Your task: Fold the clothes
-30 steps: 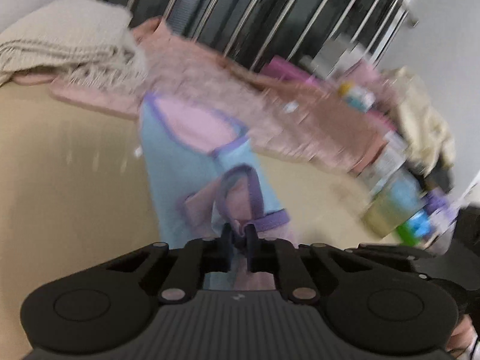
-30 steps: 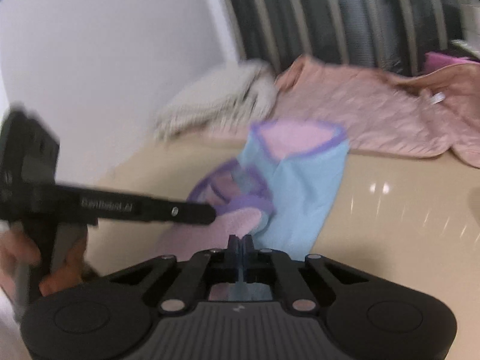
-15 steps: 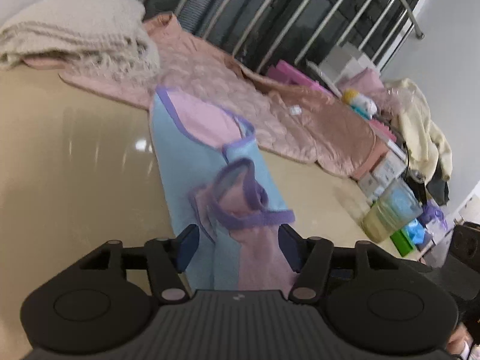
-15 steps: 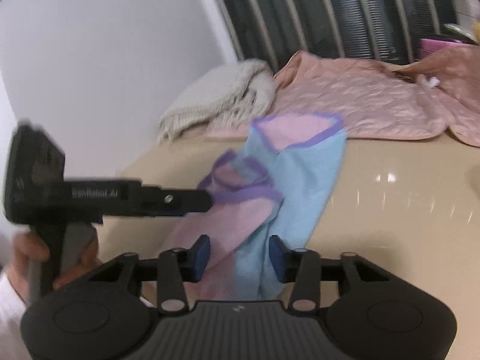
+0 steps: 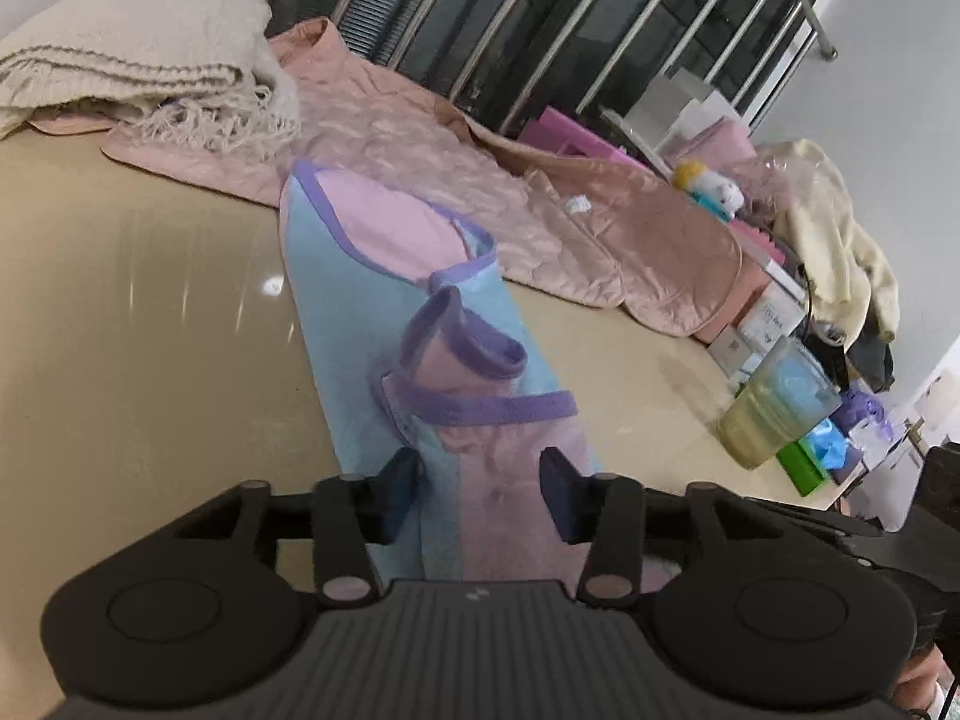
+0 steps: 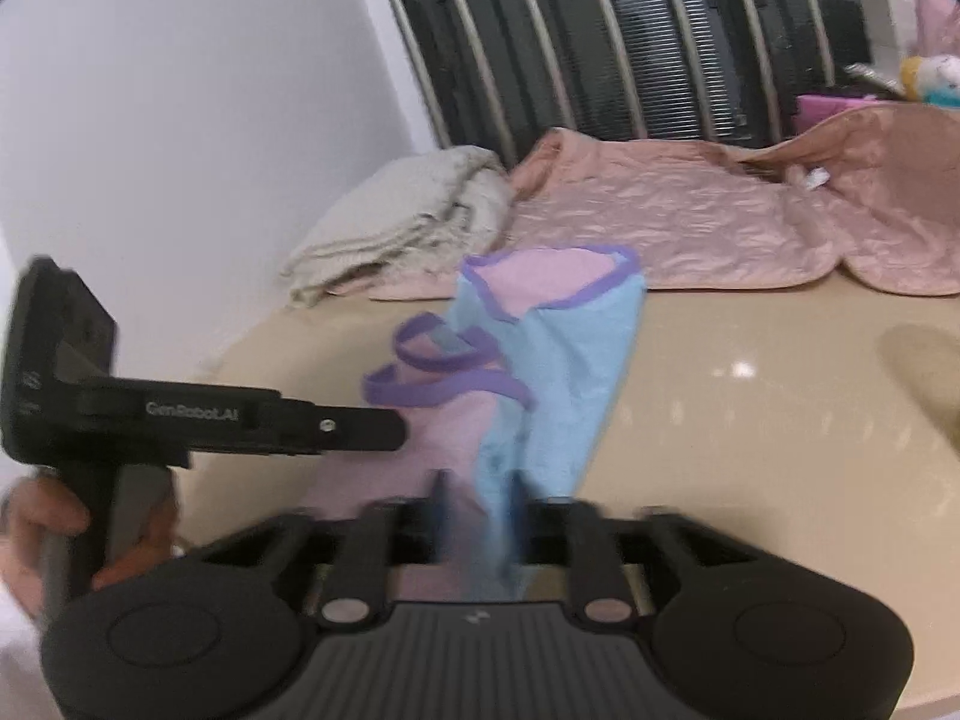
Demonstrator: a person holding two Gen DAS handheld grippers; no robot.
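My left gripper (image 5: 477, 489) gapes wide over the garment's (image 5: 384, 324) near end — nothing held. The garment lies on the surface (image 5: 138, 348), beside the quilt (image 5: 540, 210). My right gripper (image 6: 477, 516) blurs — narrower, astride cloth, grip unclear.

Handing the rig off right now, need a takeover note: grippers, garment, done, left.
Left gripper: open, jaws either side of the near end of the blue-and-pink garment, gripping nothing.
Right gripper: blurred, jaws apart with cloth between them; grip cannot be told.
Garment lies lengthwise on the beige table, folded into a long narrow strip, purple-trimmed sleeve on top.
Behind it: pink quilted jacket and cream blanket.
Left: probably fold the strip crosswise.
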